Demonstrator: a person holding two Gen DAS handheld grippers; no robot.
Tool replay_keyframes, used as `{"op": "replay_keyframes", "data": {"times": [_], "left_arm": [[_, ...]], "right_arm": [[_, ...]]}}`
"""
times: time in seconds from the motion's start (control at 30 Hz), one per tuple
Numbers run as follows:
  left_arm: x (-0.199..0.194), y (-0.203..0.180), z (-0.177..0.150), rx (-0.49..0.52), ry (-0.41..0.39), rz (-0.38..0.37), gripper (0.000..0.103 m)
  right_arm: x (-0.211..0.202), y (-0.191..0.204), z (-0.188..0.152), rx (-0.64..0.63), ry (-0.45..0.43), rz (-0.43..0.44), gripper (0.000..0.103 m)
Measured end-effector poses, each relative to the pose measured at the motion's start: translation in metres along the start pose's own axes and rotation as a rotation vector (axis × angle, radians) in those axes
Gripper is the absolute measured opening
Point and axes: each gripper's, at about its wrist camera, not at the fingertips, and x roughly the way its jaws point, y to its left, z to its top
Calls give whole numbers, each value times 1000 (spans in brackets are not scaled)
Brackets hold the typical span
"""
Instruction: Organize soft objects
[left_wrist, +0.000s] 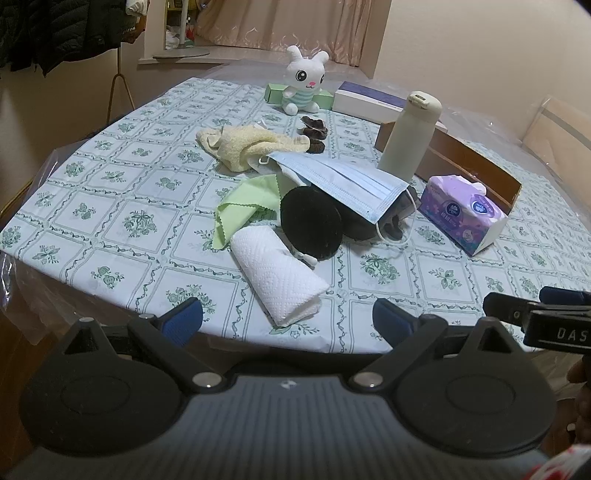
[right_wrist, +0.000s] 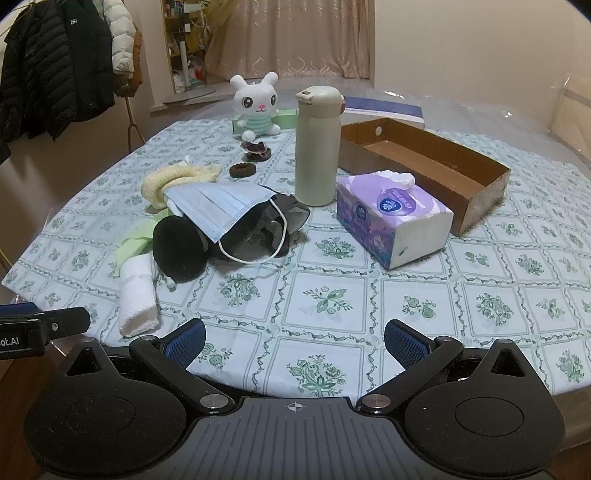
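A heap of soft things lies mid-table: a blue face mask (left_wrist: 343, 184) (right_wrist: 218, 206) over black earmuffs (left_wrist: 310, 225) (right_wrist: 181, 251), a green cloth (left_wrist: 243, 206) (right_wrist: 136, 240), a yellow towel (left_wrist: 243, 144) (right_wrist: 173, 181) and a rolled white paper towel (left_wrist: 280, 277) (right_wrist: 136, 299). A white plush rabbit (left_wrist: 304, 79) (right_wrist: 256, 105) sits at the far side. An open cardboard box (right_wrist: 424, 162) (left_wrist: 461, 162) stands to the right. My left gripper (left_wrist: 288, 317) is open and empty at the near edge, just before the paper towel. My right gripper (right_wrist: 293, 343) is open and empty over the near table edge.
A cream bottle (right_wrist: 317, 147) (left_wrist: 410, 133) stands upright by the box. A purple tissue pack (right_wrist: 391, 218) (left_wrist: 465, 214) lies in front of the box. Dark hair ties (right_wrist: 255, 151) (left_wrist: 314, 133) lie near the rabbit. Green and white boxes (left_wrist: 365, 98) sit at the back. Coats (right_wrist: 55, 62) hang left.
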Motion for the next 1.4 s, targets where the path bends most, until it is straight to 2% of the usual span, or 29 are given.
{"op": "replay_keyframes", "data": {"times": [1.4], "left_arm": [[-6, -1, 0, 4, -3, -4, 98]], "right_arm": [[-2, 2, 1, -2, -8, -5, 103]]}}
